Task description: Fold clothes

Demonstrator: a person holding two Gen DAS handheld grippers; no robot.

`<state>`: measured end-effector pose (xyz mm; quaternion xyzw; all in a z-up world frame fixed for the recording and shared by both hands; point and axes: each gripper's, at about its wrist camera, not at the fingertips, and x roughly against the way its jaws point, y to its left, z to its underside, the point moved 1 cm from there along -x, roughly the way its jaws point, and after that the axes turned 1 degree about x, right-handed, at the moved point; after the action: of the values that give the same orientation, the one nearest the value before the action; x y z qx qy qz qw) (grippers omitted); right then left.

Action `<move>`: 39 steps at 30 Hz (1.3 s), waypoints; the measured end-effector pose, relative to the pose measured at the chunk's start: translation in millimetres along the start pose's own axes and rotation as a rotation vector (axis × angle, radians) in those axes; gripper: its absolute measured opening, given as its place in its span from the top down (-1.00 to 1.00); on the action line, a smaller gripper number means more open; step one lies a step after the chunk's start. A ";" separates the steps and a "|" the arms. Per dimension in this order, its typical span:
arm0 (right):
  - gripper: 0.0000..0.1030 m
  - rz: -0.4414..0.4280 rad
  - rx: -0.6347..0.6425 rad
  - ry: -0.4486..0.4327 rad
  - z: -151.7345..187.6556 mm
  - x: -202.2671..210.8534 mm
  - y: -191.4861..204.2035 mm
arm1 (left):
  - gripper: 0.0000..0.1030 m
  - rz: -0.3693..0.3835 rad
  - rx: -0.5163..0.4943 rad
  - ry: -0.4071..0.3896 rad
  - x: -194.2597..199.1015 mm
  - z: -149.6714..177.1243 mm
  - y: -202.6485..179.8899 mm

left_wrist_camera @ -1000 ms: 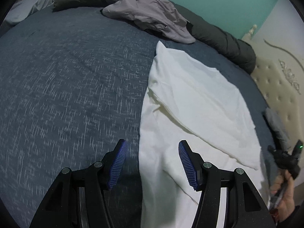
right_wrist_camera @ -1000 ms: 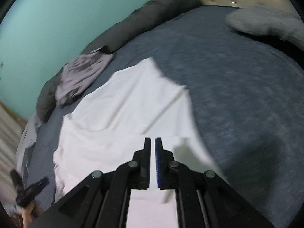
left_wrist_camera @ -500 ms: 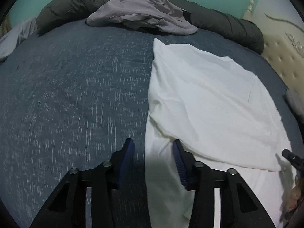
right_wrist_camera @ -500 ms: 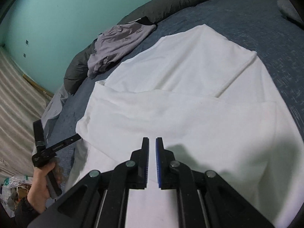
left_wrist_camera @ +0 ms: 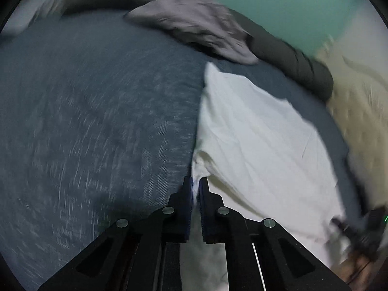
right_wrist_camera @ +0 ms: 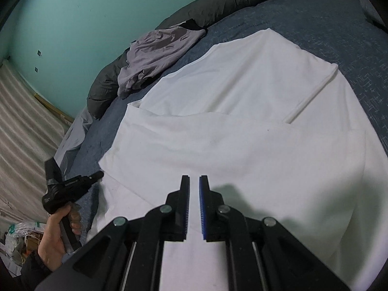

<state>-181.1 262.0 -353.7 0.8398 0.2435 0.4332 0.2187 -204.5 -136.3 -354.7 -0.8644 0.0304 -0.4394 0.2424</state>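
A white garment (right_wrist_camera: 242, 126) lies spread on the blue bedspread (left_wrist_camera: 97, 121), with its upper part folded down over the lower. In the left wrist view the white garment (left_wrist_camera: 254, 145) runs up to the right, blurred. My left gripper (left_wrist_camera: 196, 186) is shut on its left edge, with a ridge of cloth pinched between the pads. In the right wrist view that left gripper (right_wrist_camera: 98, 175) sits in a hand (right_wrist_camera: 53, 237) at the cloth's left corner. My right gripper (right_wrist_camera: 194, 179) is shut over the garment's near part and casts a shadow on it; no cloth shows pinched.
A crumpled grey-lilac garment (right_wrist_camera: 155, 55) lies at the far side against a dark rolled duvet (right_wrist_camera: 218, 2). A teal wall (right_wrist_camera: 84, 12) stands behind and a padded cream headboard (left_wrist_camera: 359, 111) to the right. Clutter in bags (right_wrist_camera: 17, 237) sits beside the bed.
My left jaws have closed from wide open onto the garment's left edge. My right gripper has moved in lower over the cloth and stayed shut.
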 end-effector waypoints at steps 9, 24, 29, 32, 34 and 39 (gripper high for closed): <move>0.86 -0.014 0.001 -0.005 -1.4 1.1 2.6 | 0.82 -0.065 -0.071 -0.013 7.2 -4.0 -5.0; 0.86 -0.031 -0.008 0.001 -1.7 0.9 1.1 | 0.46 -0.140 -0.244 0.004 -20.9 -10.8 -22.4; 0.86 -0.031 -0.009 0.007 -0.5 -0.9 1.5 | 0.51 -0.123 -0.246 -0.009 -23.2 -15.8 -24.5; 0.86 -0.034 -0.011 0.005 -0.7 -0.9 1.9 | 0.90 -0.123 -0.249 -0.024 -17.3 -13.1 -25.5; 0.86 -0.036 -0.013 0.003 -1.0 -0.5 2.0 | 0.91 -0.122 -0.231 -0.045 -11.3 -13.5 -23.7; 0.86 -0.041 -0.014 0.003 -1.8 -0.2 1.4 | 0.91 -0.097 -0.147 -0.049 -5.0 -16.5 -10.2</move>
<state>-182.4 261.1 -352.0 0.8324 0.2579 0.4316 0.2331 -221.9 -132.4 -345.6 -0.8909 0.0148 -0.4259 0.1573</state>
